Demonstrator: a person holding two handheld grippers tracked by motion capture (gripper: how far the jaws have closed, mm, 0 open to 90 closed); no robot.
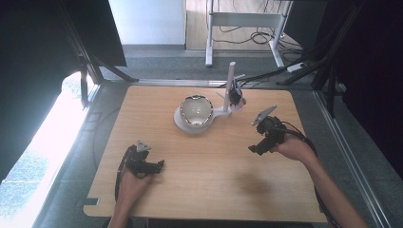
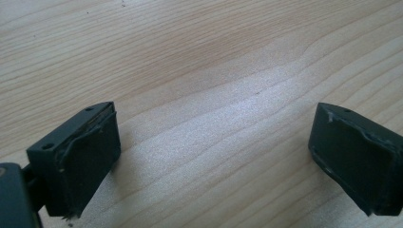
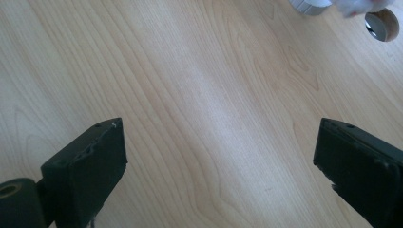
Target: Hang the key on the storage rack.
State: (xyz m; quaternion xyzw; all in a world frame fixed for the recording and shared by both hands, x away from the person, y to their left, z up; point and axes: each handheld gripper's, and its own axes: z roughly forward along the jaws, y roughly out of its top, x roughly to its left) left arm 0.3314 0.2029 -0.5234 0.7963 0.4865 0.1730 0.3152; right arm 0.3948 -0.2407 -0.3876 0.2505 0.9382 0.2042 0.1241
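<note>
The wooden table (image 1: 209,175) filled the middle of the high view, its pale grain running left to right. Toward its far side stood a white stand (image 1: 223,111) with an upright post, and in the stand's round base sat a shiny bowl (image 1: 196,110), tilted a little toward the near edge. A small dark fitting (image 1: 235,96) hung on the post just right of the bowl. At the near left a hand (image 1: 129,183) held the left gripper (image 1: 160,165) low over the bare wood, well apart from the bowl; in the left gripper view its jaws were spread wide with nothing between them. On the right, nearer the stand, another hand (image 1: 297,149) held the right gripper (image 1: 252,150), pointing left. In the right gripper view its jaws also stood wide apart over empty wood.
</note>
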